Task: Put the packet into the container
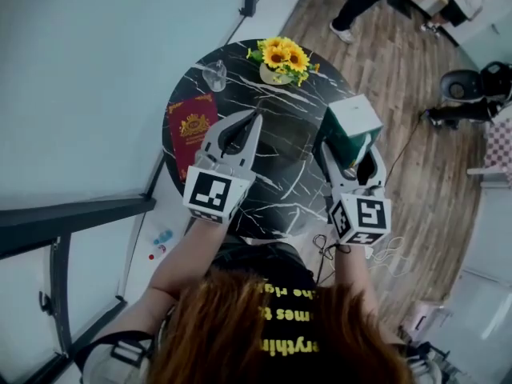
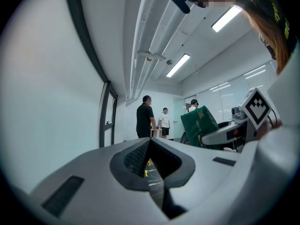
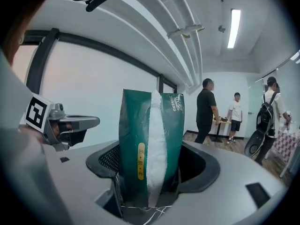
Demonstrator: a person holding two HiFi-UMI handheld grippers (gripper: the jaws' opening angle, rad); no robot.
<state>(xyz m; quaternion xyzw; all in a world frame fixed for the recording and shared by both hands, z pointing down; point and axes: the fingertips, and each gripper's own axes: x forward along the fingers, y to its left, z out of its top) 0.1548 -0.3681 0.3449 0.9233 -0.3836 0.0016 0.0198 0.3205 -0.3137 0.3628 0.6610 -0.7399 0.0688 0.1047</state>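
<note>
1. The wooden plank floor (image 1: 416,158) lay open to the right of the table and beyond it. A pale wall panel (image 1: 96,78) closed off the left side.
2. The round black marble-patterned table (image 1: 280,190) stood just beside that wall panel. Its middle, between the two grippers, appeared mostly bare, although a faint rectangular outline there could not be identified.
3. The left gripper (image 1: 256,117) reached in over the near-left part of the tabletop. In the left gripper view its jaws met at the tips (image 2: 149,139) with nothing between them.
4. The right gripper (image 1: 352,146) was positioned over the table's right rim. Its jaws were clenched on the packet (image 3: 152,158).
5. The tall green foil packet with a white seam strip (image 3: 150,139) stood upright between the right gripper's jaws. It was clear of the tabletop, above the right edge (image 1: 352,118).
6. A dark red booklet with a gold crest (image 1: 192,130) lay flat at the left rim, just beside the left gripper.
7. A bunch of yellow sunflowers in a small vase (image 1: 282,58) occupied the far rim, well apart from both grippers.
8. A small clear glass object (image 1: 214,74) rested near the far-left rim, between the booklet and the sunflowers.
</note>
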